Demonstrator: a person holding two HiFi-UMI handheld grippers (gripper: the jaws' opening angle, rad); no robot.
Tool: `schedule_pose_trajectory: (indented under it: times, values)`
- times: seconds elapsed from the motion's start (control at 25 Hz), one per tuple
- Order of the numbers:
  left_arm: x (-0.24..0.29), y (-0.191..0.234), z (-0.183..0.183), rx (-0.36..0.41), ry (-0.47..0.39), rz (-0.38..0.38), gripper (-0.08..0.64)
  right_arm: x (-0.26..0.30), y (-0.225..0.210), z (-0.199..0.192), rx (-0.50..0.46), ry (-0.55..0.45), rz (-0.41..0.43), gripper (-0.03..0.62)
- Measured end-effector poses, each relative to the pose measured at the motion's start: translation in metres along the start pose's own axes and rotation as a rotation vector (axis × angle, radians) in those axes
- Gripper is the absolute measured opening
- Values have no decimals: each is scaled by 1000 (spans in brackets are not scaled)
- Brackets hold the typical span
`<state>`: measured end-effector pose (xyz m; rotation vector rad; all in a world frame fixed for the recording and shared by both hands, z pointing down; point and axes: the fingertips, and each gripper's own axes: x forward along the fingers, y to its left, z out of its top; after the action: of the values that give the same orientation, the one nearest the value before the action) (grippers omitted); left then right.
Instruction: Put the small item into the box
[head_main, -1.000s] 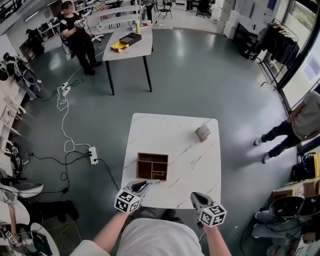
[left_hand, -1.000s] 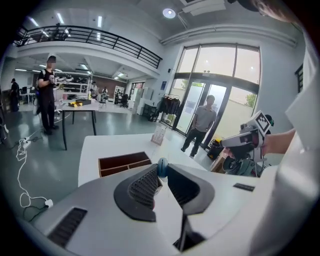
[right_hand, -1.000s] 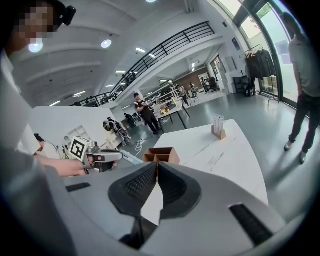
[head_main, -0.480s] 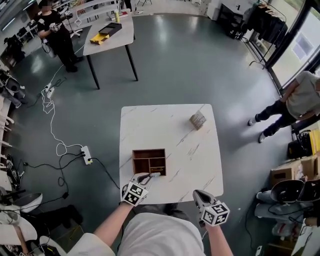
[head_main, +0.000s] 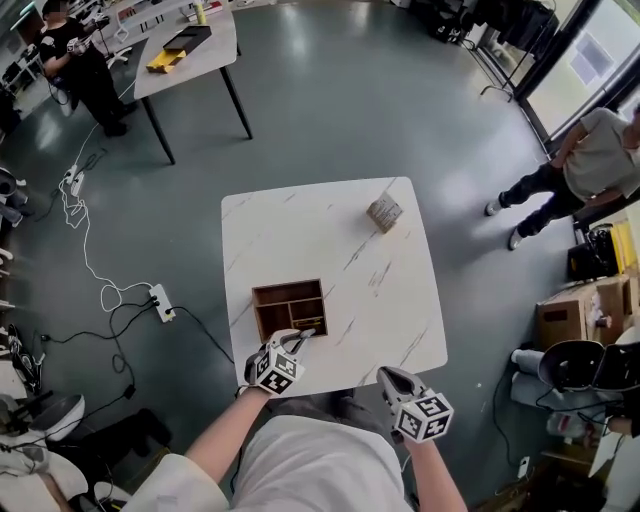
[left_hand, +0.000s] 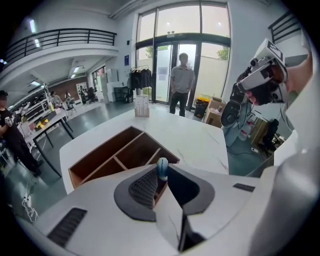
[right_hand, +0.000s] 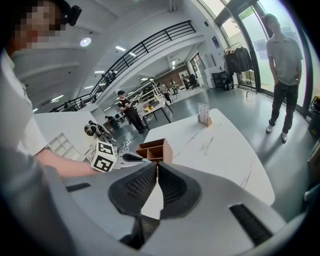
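A small blue and white item (left_hand: 162, 168) is pinched between the tips of my left gripper (left_hand: 163, 175), which is shut on it. In the head view the left gripper (head_main: 304, 336) reaches the near right corner of the brown wooden box (head_main: 272, 296), an open box split into compartments on the white marble table (head_main: 390, 300). The left gripper view shows the box (left_hand: 100, 159) just beyond the jaws, with the item above its near edge. My right gripper (head_main: 386, 376) hangs at the table's near edge, its jaws shut with nothing between them (right_hand: 156, 167).
A small tan block with cards (head_main: 384, 212) stands at the table's far right. A person (head_main: 585, 160) stands on the floor to the right, another at a far table (head_main: 190, 50). Cables and a power strip (head_main: 160, 300) lie on the floor to the left.
My left gripper has moved forward with the item, from the table's near edge up to the box's near right corner. The right gripper has stayed at the near edge.
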<state>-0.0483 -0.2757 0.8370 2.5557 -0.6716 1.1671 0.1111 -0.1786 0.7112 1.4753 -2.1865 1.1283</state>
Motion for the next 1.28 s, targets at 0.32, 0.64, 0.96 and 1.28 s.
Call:
schedule_pose_trajectory:
  times: [0.32, 0.64, 0.96, 1.28]
  values:
    - [18, -12, -2, 58, 35, -57, 69, 9, 14, -25, 30, 30, -14, 29]
    - [31, -24, 0, 96, 55, -112, 77, 15, 17, -34, 57, 38, -33, 28]
    - [31, -31, 2, 62, 42, -147, 135, 16, 18, -37, 62, 34, -38, 29]
    - [22, -24, -4, 35, 31, -123, 135, 23, 23, -38, 43, 35, -21, 29]
